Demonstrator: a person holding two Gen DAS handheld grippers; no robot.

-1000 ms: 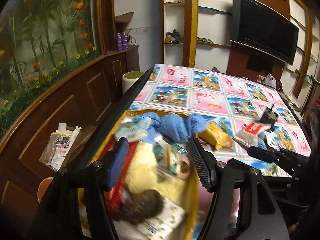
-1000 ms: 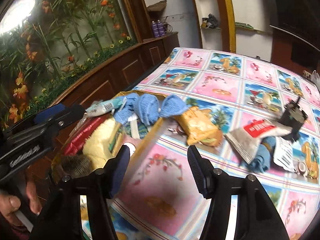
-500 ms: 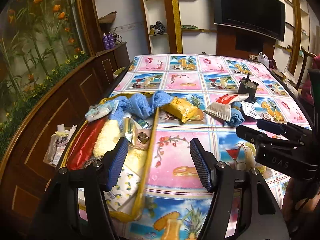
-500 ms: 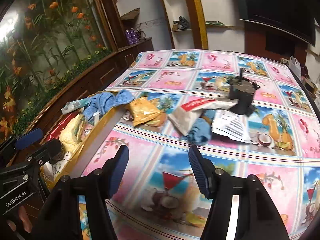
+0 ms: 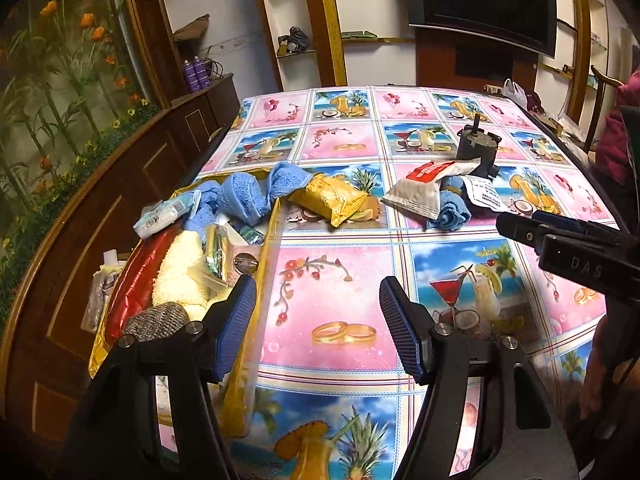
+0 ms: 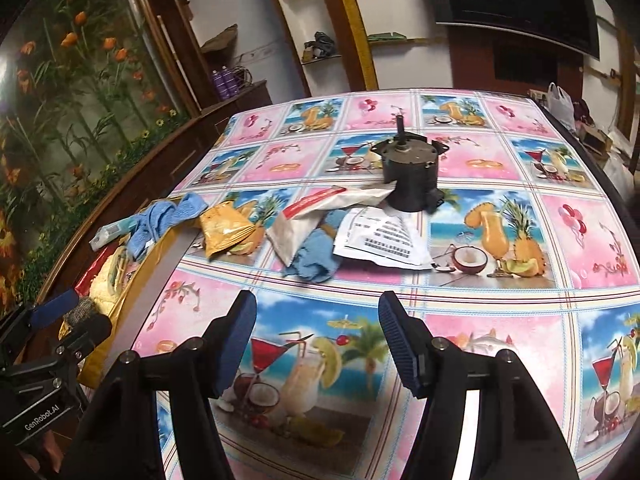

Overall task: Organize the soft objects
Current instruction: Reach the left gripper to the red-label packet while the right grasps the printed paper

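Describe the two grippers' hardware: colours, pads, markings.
Both match: black angular finger arms with silver screw heads and blue ribbed pads. Left gripper, right gripper. Seen from the left wrist, the right gripper's body reads "DAS"; seen from the right wrist, the left gripper's body reads "GenRobot.AI". No cables visible.

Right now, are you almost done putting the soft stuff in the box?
Partly. The box already holds a yellow sponge, and a blue towel hangs over its rim. Nothing is in hand: the left gripper and right gripper are both open. A blue cloth and the yellow packet are still on the table.
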